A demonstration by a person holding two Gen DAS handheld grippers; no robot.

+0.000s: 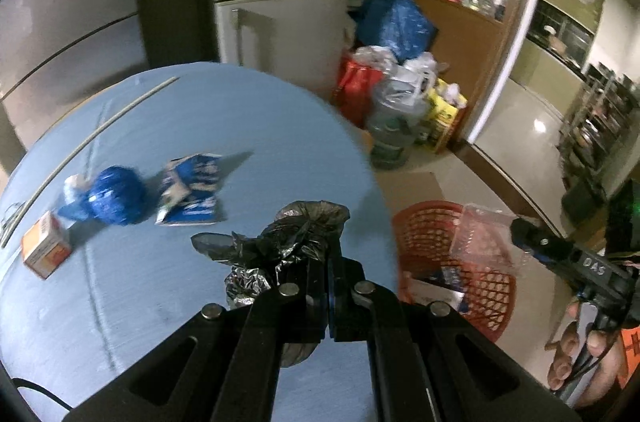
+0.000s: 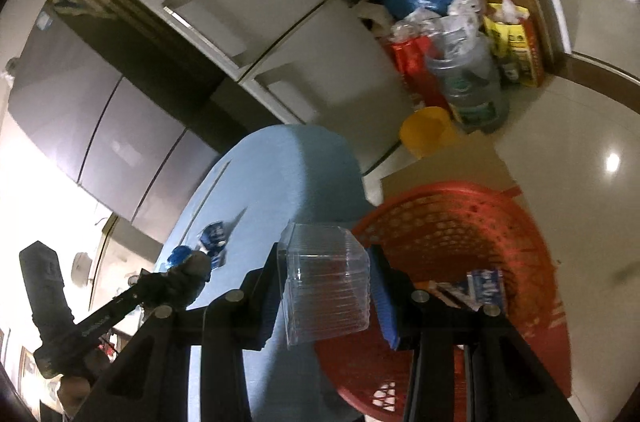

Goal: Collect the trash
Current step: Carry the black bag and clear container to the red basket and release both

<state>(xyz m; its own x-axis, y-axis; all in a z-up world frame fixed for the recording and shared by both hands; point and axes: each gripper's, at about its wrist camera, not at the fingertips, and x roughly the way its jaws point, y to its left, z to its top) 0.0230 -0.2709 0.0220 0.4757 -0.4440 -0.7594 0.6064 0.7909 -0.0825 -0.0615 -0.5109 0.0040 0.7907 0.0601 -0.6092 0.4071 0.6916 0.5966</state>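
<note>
The left gripper [image 1: 326,254] angled down over the blue table [image 1: 240,126], jaws clamped on a black bag [image 1: 296,234]. The right gripper [image 2: 328,286] pinched a clear box [image 2: 324,286] above the red basket [image 2: 460,222].

Left gripper [image 1: 326,262] up front, black fingers pinched tight on a crumpled black plastic bag [image 1: 288,242], held over the round pale-blue table [image 1: 240,126]. On the tabletop to the left: a torn blue-and-white wrapper [image 1: 192,188], a scrunched blue plastic ball [image 1: 114,196] just beside it, and a small orange-and-white carton [image 1: 46,246] near the edge. Off the table's right side, a red plastic lattice basket [image 1: 452,262] sits on the floor, some packaging inside. At far right the right gripper [image 1: 520,228] carries a clear plastic container [image 1: 486,236] above that basket, a hand [image 1: 580,350] on its handle.
</note>
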